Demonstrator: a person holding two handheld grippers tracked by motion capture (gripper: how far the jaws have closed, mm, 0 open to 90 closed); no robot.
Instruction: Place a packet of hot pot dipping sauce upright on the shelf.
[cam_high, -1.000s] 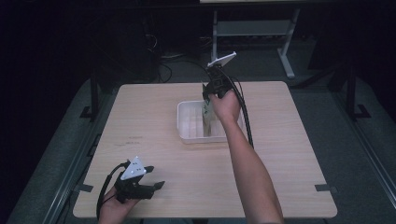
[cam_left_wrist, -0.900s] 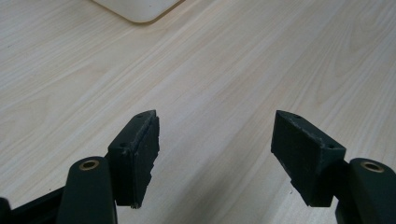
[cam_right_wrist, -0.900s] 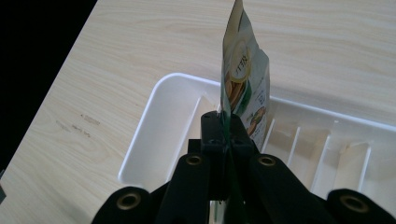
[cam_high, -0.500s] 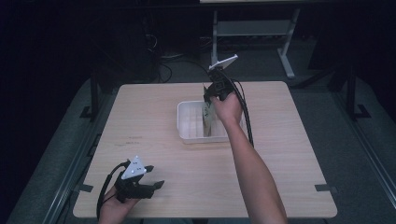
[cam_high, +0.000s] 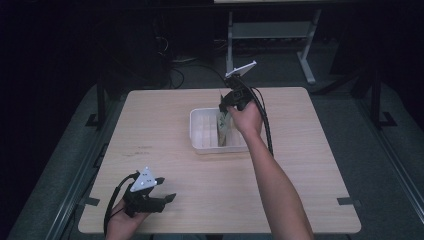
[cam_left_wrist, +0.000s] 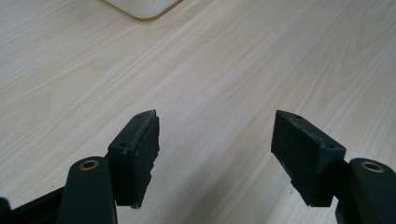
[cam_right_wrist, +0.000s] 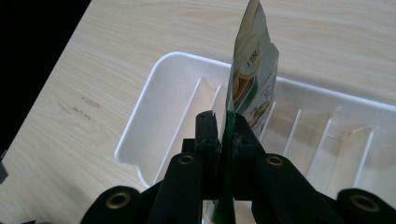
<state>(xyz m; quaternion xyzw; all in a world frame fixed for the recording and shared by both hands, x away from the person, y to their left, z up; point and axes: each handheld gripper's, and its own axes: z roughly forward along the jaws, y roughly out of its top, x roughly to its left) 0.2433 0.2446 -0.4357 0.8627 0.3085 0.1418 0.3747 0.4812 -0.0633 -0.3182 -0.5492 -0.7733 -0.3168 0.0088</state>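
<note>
A darkened lab or studio is suggested: a lone pale wooden table (cam_high: 165, 120) is lit amid blackness, cables (cam_high: 182, 67) are coiled on grey flooring beyond its far edge, beside a white metal stand (cam_high: 272, 37).

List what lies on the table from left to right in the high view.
Left gripper → white tray → snack packet standing in the tray → right gripper and the hand holding it.

The snack pouch (cam_right_wrist: 250, 70) bears print, too blurred to read.
</note>
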